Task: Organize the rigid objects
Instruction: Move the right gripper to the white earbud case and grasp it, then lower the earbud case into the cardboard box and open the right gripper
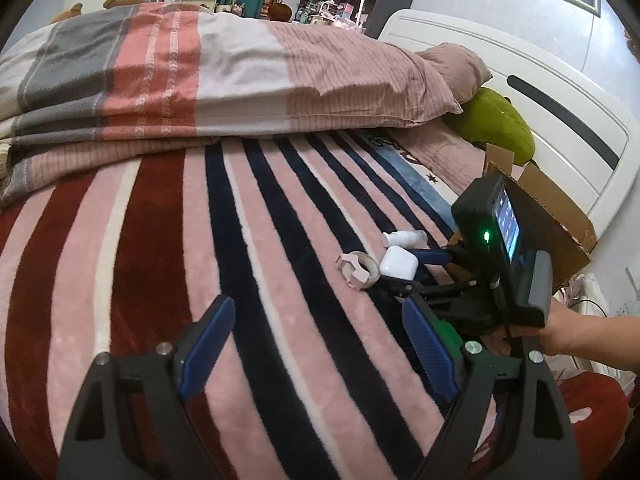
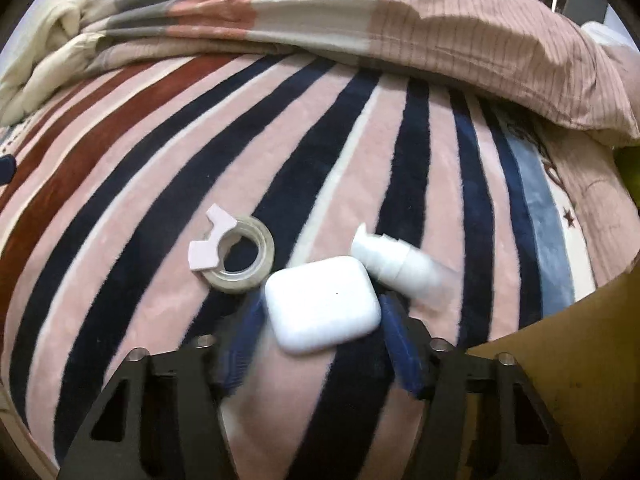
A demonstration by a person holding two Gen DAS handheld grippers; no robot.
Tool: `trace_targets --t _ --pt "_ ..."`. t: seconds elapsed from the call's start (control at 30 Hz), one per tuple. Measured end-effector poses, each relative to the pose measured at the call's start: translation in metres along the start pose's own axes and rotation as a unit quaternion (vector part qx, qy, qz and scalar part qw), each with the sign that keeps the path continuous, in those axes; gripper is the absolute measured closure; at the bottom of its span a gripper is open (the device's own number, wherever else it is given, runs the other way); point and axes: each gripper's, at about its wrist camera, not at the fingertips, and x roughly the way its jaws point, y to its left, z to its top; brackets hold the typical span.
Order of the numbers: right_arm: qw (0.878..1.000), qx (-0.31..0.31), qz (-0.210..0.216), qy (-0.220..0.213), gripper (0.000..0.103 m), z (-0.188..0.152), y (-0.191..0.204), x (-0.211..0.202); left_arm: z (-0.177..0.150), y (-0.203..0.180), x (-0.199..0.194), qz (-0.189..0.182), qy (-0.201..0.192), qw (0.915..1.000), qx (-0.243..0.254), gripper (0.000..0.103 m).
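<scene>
Right wrist view: right gripper [image 2: 320, 340] straddles the white earbud case [image 2: 322, 304], grip uncertain; tape roll [image 2: 240, 258] and bottle [image 2: 404, 262] remain unsorted on the blanket [image 2: 120, 208]; left gripper [image 1: 316, 344] gapes empty.

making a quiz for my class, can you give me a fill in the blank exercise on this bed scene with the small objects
1. The white earbud case lies between the fingers of the ____ gripper.
2. The roll of clear tape sits in a ____ plastic holder.
3. The left gripper hangs over the striped blanket with ____ between its fingers.
4. The small white bottle lies on its ____.

Missing words: right; pink; nothing; side
</scene>
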Motion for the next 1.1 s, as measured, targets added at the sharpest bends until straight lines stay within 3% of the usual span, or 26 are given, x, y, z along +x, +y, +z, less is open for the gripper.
trace_targets --t 0.07,0.23,0.57,0.7,0.83,1.1 --pt "1.0 -0.02 -0.009 -0.004 0.05 -0.004 0.009 -0.006 -0.001 -0.002 -0.003 0.001 -0.002 1.0 0.003 0.019" --pt "0.999 -0.033 0.036 -0.008 0.05 -0.02 0.027 -0.034 -0.002 -0.009 -0.005 -0.014 0.007 0.9999 0.005 0.019" --pt "0.986 -0.102 0.079 -0.106 0.05 -0.032 0.061 -0.124 0.015 -0.063 -0.013 -0.108 0.012 0.9938 0.026 0.021" --pt "0.982 -0.105 0.066 -0.146 0.05 -0.028 0.052 -0.154 0.035 -0.097 -0.015 -0.138 0.012 0.9894 0.044 0.041" --pt "0.978 -0.095 0.053 -0.176 0.05 -0.027 0.031 -0.18 0.052 -0.135 -0.016 -0.141 0.005 0.9876 0.069 0.065" --pt "0.977 -0.055 0.018 -0.204 0.05 -0.039 -0.033 -0.215 0.083 -0.2 0.002 -0.159 0.003 0.9812 0.109 0.067"
